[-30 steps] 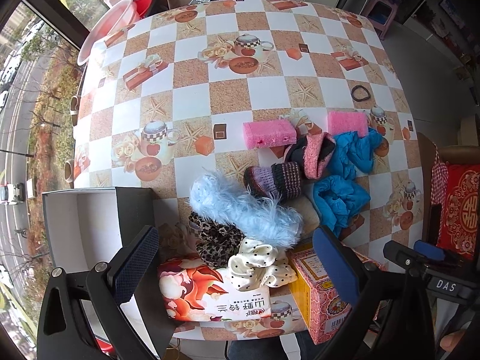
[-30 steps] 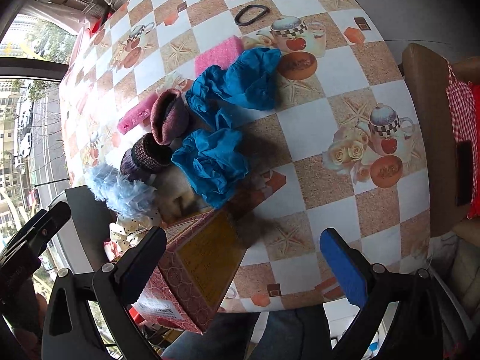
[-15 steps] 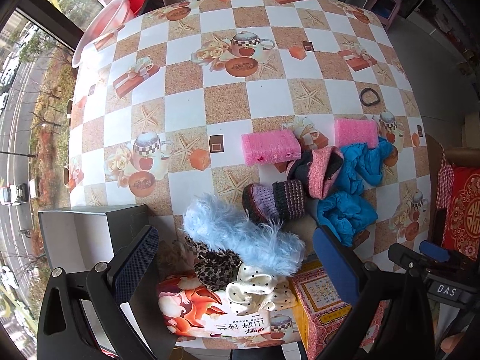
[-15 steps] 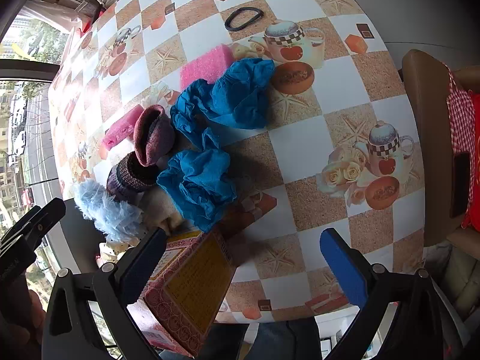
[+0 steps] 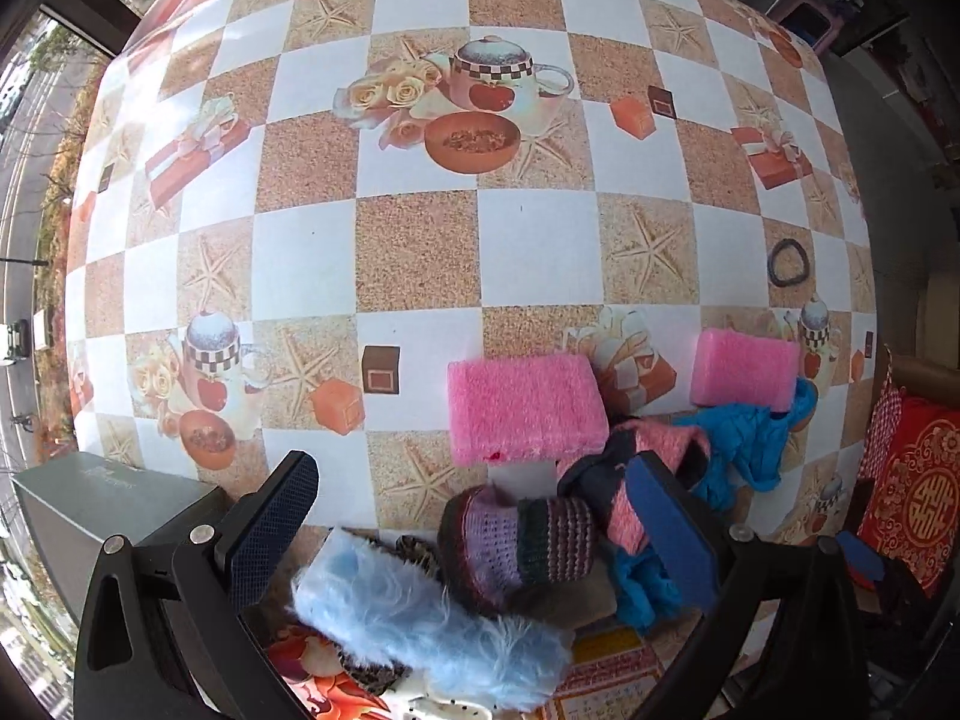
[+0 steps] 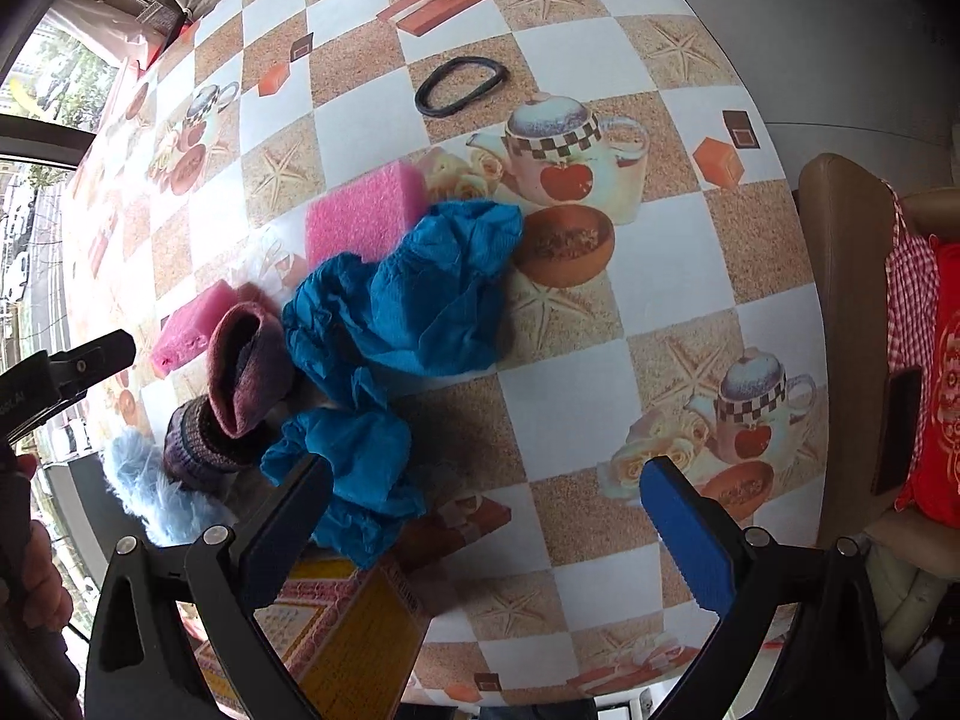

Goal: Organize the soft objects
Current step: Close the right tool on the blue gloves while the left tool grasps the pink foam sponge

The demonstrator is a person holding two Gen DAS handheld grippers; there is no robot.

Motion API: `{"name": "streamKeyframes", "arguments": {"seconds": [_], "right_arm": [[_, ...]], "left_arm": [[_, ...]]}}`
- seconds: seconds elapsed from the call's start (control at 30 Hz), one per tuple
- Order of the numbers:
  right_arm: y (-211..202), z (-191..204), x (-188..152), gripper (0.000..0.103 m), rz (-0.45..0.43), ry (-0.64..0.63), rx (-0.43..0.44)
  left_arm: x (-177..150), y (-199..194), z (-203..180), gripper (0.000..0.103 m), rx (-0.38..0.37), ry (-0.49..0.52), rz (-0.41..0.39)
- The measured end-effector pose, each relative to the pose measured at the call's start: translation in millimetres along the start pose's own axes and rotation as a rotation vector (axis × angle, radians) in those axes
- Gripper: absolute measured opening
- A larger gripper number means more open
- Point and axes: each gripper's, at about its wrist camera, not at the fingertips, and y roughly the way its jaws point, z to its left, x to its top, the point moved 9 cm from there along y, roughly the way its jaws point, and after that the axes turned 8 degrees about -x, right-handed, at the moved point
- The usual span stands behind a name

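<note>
Two wrist views of a checked tablecloth (image 5: 420, 252) bearing a heap of soft items. The left gripper (image 5: 474, 516) hung over the near end of the heap with its jaws wide apart and nothing between them. Framed in the gap were the purple knitted piece (image 5: 516, 546) and, nearer the camera, the pale blue fluffy piece (image 5: 420, 618). The larger pink sponge (image 5: 522, 408) lay flat just beyond them, and the smaller pink sponge (image 5: 744, 372) lay farther right, touching the crumpled blue cloth (image 6: 414, 294). A grey box (image 5: 102, 510) stood at the table's near left corner and was judged to be the likely receptacle. The right gripper (image 6: 486, 504) was likewise fully open and empty, above bare tablecloth beside a second blue cloth (image 6: 354, 474). A black hair tie (image 6: 459, 87) lay well apart from the heap.

The step in hand appeared to be the left gripper's approach to a first soft item. To do it well, one item should be chosen, probably the knitted piece or the larger sponge. The pads should straddle it squarely and descend until they flanked its bulk, not its fringe. The jaws should close only enough to compress it slightly. The pink knitted hat (image 6: 246, 366) overlapped its neighbours and might be dragged along.
</note>
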Motion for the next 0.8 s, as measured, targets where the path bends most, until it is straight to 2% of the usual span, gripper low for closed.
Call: {"name": "streamKeyframes", "arguments": {"seconds": [0.3, 0.4, 0.5, 0.53, 0.6, 0.7, 0.8], "right_arm": [[16, 13, 53, 0.103, -0.071, 0.042, 0.038], [31, 17, 65, 0.103, -0.043, 0.01, -0.021], [44, -4, 58, 0.103, -0.023, 0.017, -0.116], [45, -17, 54, 0.103, -0.014, 0.039, -0.128], [46, -45, 44, 0.103, 0.017, 0.096, -0.138], [38, -74, 32, 0.103, 0.025, 0.165, -0.095], [22, -82, 28, 0.103, -0.013, 0.176, -0.022]], "left_arm": [[3, 48, 0, 0.103, 0.035, -0.019, 0.069], [0, 56, -1, 0.103, 0.043, -0.016, 0.08], [-4, 61, 3, 0.103, 0.098, 0.005, 0.065], [-5, 63, 7, 0.103, 0.126, 0.013, 0.056], [-6, 66, 11, 0.103, 0.124, 0.012, 0.048], [-8, 65, 13, 0.103, 0.087, 0.014, 0.034], [-6, 48, 6, 0.103, 0.1, 0.097, -0.028]]}}
